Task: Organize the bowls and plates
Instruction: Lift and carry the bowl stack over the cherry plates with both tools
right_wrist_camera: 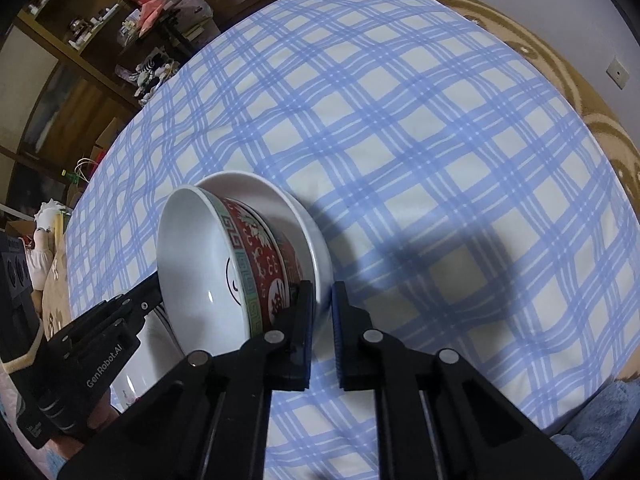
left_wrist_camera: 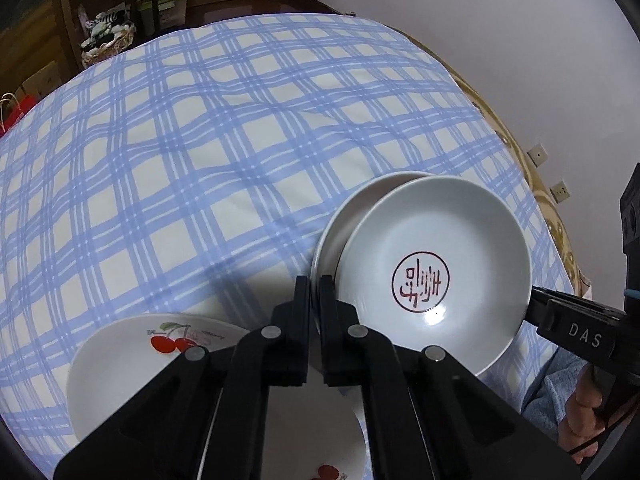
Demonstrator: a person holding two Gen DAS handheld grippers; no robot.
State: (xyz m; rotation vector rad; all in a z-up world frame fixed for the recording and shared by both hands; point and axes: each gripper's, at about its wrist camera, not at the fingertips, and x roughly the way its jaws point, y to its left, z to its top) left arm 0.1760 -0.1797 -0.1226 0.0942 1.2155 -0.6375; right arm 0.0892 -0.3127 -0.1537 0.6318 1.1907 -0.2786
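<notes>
Checked cloth; cherry plate only left-view.

Landmark: tablecloth. Two nested bowls on its near right part. Cherry plate left of the bowls, at the near edge. Shelf unit beyond the far left edge.

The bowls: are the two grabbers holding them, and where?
Yes. The left gripper pinches the white bowl's near rim. The right gripper pinches that bowl's opposite rim, with the red-patterned bowl nested inside.
</notes>
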